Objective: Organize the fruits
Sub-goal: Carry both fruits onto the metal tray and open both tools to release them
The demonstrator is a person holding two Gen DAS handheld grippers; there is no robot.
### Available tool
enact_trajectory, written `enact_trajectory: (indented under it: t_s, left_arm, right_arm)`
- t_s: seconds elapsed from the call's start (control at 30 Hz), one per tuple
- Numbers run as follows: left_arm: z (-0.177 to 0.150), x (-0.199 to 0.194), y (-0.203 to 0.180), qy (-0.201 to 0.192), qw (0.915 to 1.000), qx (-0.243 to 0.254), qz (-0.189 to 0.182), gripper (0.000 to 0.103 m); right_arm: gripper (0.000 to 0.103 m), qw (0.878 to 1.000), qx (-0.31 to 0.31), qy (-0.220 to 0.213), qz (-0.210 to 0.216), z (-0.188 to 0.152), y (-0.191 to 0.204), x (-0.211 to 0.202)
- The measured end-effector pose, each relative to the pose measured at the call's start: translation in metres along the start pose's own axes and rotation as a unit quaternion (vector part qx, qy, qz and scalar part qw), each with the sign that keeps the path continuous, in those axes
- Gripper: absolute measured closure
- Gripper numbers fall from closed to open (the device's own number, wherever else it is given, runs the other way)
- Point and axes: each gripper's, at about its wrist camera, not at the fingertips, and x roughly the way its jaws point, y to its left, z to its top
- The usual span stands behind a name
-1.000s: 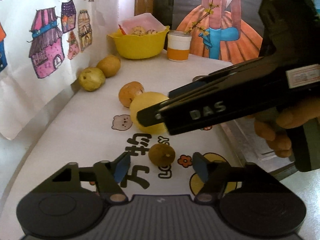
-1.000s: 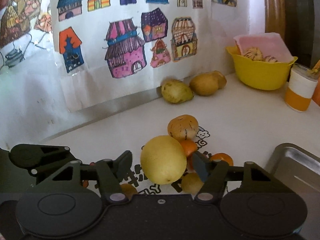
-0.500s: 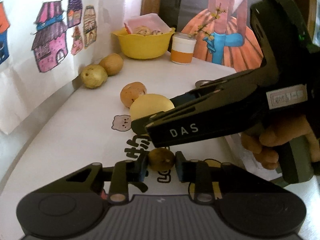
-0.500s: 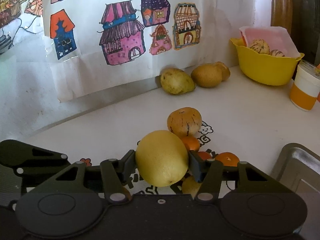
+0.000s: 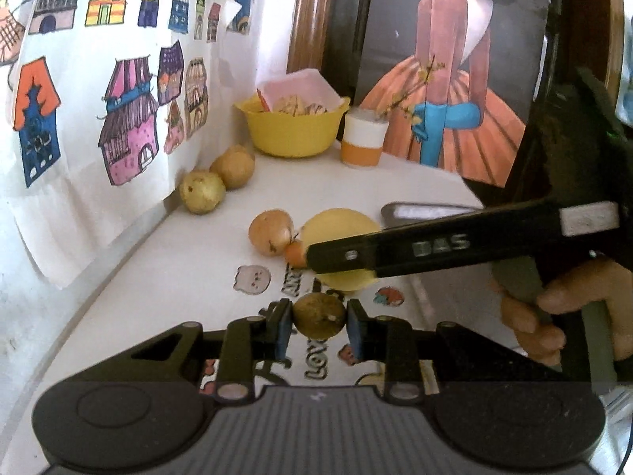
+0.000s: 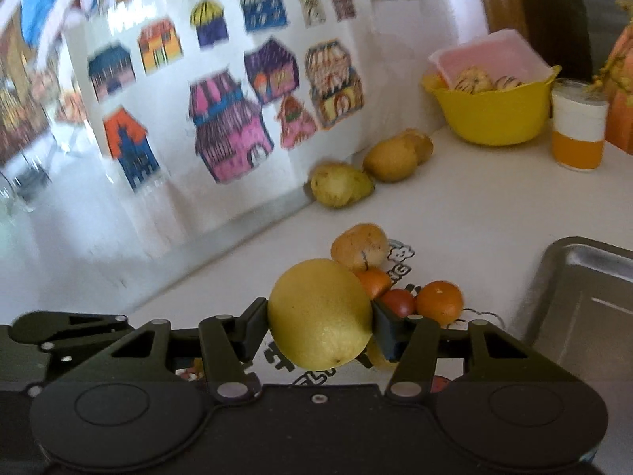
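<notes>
Closing within the last second, the left tool (image 5: 319,330) now clamps a small brown-green round fruit (image 5: 319,315) near the white counter's (image 5: 415,182) front edge; the right tool (image 6: 319,322) grips a large yellow citrus (image 6: 319,314), both ready for sorting

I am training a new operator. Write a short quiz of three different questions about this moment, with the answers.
1. True or false: the left gripper is shut on the small brown fruit.
2. What does the right gripper hold? A) an orange B) the big yellow fruit C) a cup
3. Fill in: the yellow bowl stands beside the white and orange ____.

Key: 1 true; 2 B; 3 cup.
</notes>
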Motion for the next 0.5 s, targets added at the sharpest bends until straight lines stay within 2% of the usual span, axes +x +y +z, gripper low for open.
enact_trajectory:
  t_s: [0.1, 0.23, 0.5]
  left_arm:
    - [0.010, 0.001, -0.007, -0.003, 1.0000, 0.000, -0.005, 0.071]
    - [0.027, 0.013, -0.021, -0.012, 0.9999, 0.003, -0.009, 0.071]
    - [0.057, 0.060, -0.061, -0.023, 0.9992, 0.014, -0.029, 0.071]
  right_arm:
    - [0.046, 1.000, 0.010, -0.024, -0.011, 0.006, -0.011, -0.027]
    - [0.046, 0.997, 0.018, -0.050, -0.051, 0.013, -0.036, -0.059]
    - [0.046, 0.990, 0.048, -0.059, -0.123, 0.011, -0.108, -0.092]
